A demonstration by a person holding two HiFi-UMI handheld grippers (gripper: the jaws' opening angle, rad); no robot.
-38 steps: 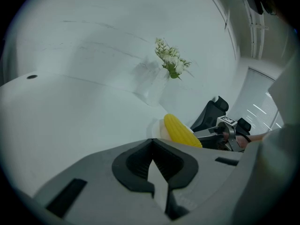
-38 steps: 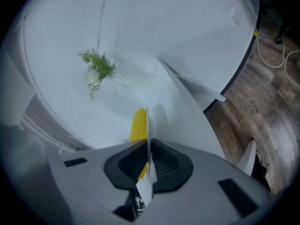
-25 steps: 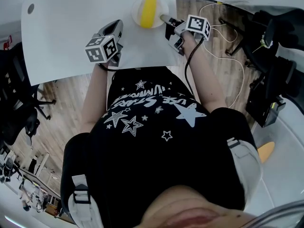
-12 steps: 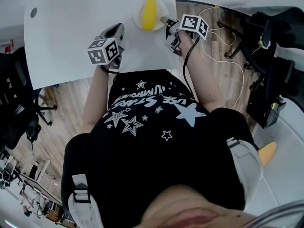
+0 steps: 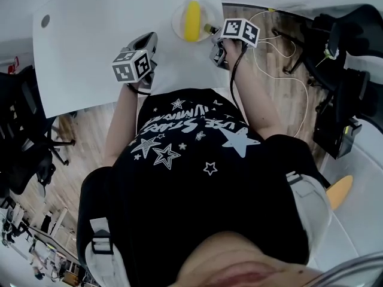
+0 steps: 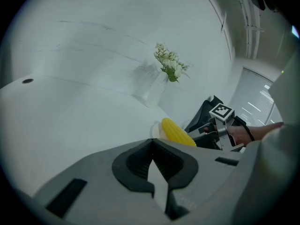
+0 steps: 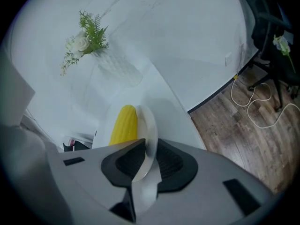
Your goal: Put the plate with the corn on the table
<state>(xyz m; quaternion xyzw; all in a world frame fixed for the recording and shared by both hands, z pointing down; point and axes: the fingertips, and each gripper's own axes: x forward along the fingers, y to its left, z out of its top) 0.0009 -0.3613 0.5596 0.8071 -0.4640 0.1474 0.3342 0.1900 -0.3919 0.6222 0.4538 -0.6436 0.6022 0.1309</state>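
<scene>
At top centre the plate with the corn sits on the white table. Its rim lies loose between the right gripper's jaws, which have just been opening. The left gripper, lower left, is closed and empty; the shirt's lettering is unreadable.

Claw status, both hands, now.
Left claw: closed, empty.
Right claw: open, jaws just been opening; the plate rim sits between them, not gripped.
</scene>
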